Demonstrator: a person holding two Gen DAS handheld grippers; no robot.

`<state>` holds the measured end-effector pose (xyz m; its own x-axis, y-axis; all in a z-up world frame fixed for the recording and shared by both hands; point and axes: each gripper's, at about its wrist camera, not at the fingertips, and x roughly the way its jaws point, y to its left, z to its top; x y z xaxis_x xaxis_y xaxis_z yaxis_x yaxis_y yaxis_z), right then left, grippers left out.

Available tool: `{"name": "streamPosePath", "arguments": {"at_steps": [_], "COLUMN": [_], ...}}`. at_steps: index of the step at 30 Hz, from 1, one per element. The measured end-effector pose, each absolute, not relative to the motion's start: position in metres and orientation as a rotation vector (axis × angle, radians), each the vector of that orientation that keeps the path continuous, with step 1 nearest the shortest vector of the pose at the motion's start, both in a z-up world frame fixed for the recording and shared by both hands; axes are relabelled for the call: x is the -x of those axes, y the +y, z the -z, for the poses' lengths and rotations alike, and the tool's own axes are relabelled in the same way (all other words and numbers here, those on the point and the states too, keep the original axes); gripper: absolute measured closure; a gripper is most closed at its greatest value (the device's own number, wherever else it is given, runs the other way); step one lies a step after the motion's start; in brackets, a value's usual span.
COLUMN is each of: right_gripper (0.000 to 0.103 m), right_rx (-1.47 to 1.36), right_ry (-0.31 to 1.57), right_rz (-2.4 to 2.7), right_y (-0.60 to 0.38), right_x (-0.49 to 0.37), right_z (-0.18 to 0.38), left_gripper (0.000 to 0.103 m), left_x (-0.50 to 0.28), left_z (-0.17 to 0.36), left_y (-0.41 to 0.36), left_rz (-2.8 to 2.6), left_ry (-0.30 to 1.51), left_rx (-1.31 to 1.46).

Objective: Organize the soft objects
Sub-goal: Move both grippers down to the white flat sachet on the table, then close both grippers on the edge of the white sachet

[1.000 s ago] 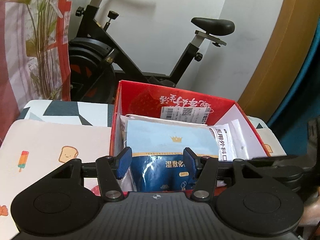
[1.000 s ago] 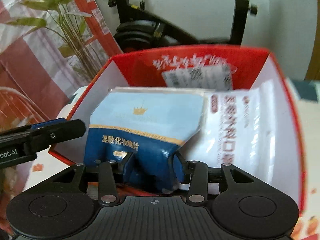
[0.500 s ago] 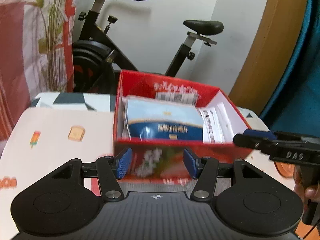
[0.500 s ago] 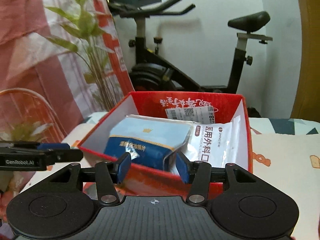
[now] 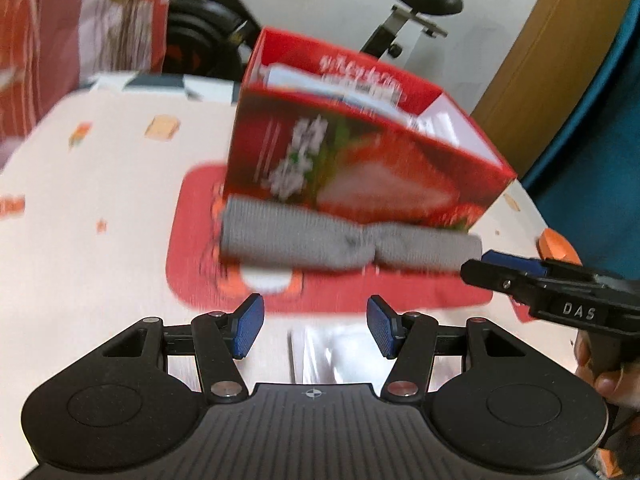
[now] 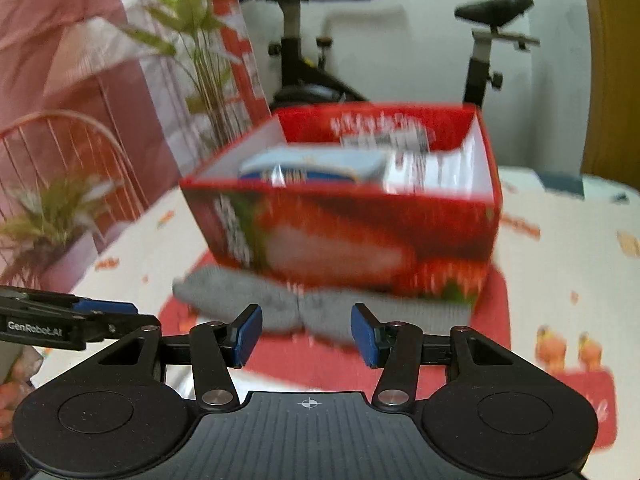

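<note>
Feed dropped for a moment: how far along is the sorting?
Done: the blue pouch and white packet sit inside the red box. In hand: nothing; left gripper and right gripper have open, empty jaws. Left: the grey sock lies outside, against the box's front on the red mat.

A red cardboard box [image 5: 360, 168] is seen, printed with a strawberry picture and white lettering, its inner walls white. A grey knitted sock [image 5: 344, 240] is seen against its front, on a red mat [image 5: 192, 240]. The table [image 5: 100, 184] is covered in cream cloth patterned with small toast and popsicle motifs. Blue pads are carried on the black left tongs [image 5: 315, 330] and the black right tongs [image 6: 306, 334]. A blue-and-pale-blue packet [image 6: 312, 168] is seen inside the box.
</note>
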<state>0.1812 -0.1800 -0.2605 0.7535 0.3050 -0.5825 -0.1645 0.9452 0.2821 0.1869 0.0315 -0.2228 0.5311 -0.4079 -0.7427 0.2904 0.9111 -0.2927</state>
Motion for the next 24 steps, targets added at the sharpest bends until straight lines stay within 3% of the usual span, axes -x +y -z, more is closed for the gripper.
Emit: {"name": "streamPosePath", "arguments": {"at_steps": [10,24], "right_gripper": [0.056,0.056], "right_rx": [-0.247,-0.247], "right_ry": [0.773,0.831], "right_rz": [-0.247,-0.289], "right_y": [-0.174,-0.165], "right_x": [-0.154,-0.154], "right_z": [0.313,0.33], "left_gripper": [0.044,0.044], "left_x": [-0.166,-0.166], "left_z": [0.25,0.263], "left_y": [0.023,0.017], "left_rz": [0.42,0.447], "left_ry": [0.986,1.045], "left_rx": [0.12,0.115]}}
